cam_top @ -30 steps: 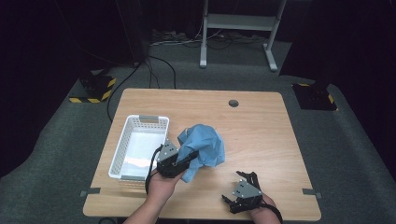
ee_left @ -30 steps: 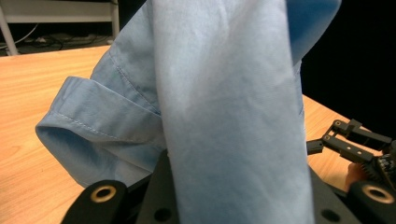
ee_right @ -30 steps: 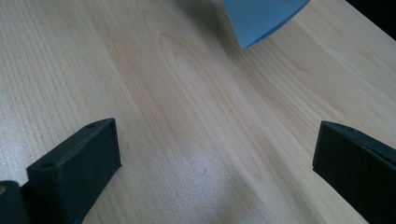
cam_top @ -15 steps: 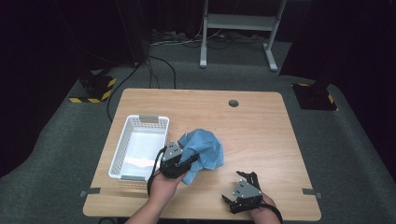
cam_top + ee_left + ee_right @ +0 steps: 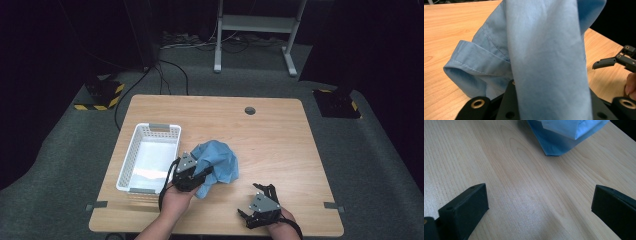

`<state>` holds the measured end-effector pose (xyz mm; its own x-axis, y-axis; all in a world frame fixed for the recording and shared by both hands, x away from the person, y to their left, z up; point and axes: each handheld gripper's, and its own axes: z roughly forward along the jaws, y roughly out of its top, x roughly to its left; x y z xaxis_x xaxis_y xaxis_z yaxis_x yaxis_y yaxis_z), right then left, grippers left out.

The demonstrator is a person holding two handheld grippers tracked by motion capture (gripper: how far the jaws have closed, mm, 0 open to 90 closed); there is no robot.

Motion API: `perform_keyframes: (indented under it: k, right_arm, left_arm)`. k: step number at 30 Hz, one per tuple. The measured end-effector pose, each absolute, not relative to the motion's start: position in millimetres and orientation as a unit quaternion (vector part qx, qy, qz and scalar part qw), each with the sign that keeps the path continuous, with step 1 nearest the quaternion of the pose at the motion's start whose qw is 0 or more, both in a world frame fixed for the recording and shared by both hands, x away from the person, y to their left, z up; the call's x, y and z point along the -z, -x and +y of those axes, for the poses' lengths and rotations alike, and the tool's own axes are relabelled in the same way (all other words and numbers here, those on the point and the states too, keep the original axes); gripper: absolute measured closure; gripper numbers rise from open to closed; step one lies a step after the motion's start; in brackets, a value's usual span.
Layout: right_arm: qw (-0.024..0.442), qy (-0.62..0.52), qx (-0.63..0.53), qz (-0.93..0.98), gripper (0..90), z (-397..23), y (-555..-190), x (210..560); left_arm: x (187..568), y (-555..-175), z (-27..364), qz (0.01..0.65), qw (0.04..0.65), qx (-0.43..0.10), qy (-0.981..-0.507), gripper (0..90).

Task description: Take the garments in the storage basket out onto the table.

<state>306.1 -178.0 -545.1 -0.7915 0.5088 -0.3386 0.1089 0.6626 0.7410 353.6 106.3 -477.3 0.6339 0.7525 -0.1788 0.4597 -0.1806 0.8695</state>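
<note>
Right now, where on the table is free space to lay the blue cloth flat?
The table is bare between the blue cloth, the round hole and the right edge. It is crowded near the white basket and the left hand-held gripper.

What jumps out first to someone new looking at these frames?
The crumpled blue shirt near the table's middle, pinched at its near edge by the left gripper, shut on the cloth. To its left stands a white basket by the table's left edge. The right gripper sits open at the near edge, holding nothing.
</note>
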Motion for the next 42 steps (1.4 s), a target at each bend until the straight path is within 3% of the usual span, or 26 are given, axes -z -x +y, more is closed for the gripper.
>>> perform_keyframes:
  k: [42]
  right_arm:
    - [0.27,-0.177,-0.371,0.871,0.3,-178,-306,545]
  left_arm:
    - [509,-362,81,0.385,0.441,-0.144,-0.798,72.3]
